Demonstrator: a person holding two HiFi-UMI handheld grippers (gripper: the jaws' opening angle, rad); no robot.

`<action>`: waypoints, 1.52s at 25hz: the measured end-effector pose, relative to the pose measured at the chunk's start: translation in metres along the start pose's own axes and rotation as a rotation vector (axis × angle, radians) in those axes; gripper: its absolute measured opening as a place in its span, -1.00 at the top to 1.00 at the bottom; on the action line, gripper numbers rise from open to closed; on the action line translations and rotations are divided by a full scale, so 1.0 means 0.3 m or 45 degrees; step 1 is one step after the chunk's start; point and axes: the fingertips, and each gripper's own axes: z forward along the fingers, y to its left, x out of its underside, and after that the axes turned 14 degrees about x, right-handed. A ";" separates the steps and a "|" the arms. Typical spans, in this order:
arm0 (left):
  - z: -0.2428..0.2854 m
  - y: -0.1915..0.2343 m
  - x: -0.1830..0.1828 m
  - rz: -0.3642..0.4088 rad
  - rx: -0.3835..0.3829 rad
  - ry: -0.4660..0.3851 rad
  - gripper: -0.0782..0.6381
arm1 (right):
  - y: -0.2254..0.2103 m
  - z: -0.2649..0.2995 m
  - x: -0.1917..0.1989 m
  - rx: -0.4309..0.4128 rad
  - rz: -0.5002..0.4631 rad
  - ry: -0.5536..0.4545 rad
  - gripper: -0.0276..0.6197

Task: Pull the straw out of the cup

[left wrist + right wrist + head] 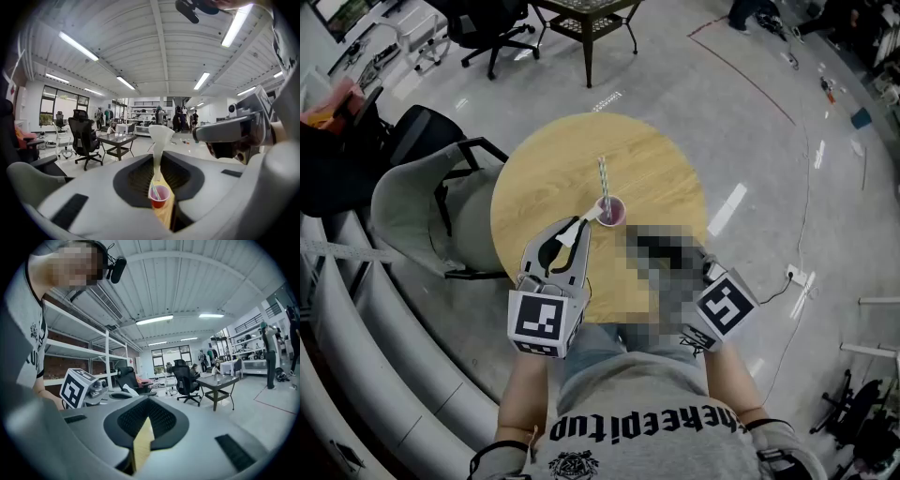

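At the near edge of the round wooden tabletop (656,169): two hand-held grippers, each with a marker cube at its rear. Left gripper (584,225): reaches in from the near-left edge toward mid-table; jaws drawn together, only a thin slit between the dark pads, nothing clamped; white tips end just beside the cup's near rim, contact not discernible. Right gripper (144,427): near-right edge, well apart from the cup, partly masked in the head view; jaws likewise closed to a narrow wedge through which bare wood shows, nothing between them. Cup (612,211): one, small, red to pink, upright, open-topped, standing about mid-table and seen straight ahead of the left gripper's jaws. Straw (603,178): one, slender, striped pale blue and white, lower end inside the cup, resting on the rim, upper length leaning toward the far edge; touched by neither gripper. Beyond the left edge, on the floor: grey shell chair (408,202). Beyond the far edge, well apart: dark square side table (591,19) and black office chair (492,23).
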 end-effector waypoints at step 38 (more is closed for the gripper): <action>-0.245 -0.314 -0.137 0.004 -0.294 -0.168 0.58 | 0.150 -0.164 -0.052 -0.363 -0.103 -0.121 0.88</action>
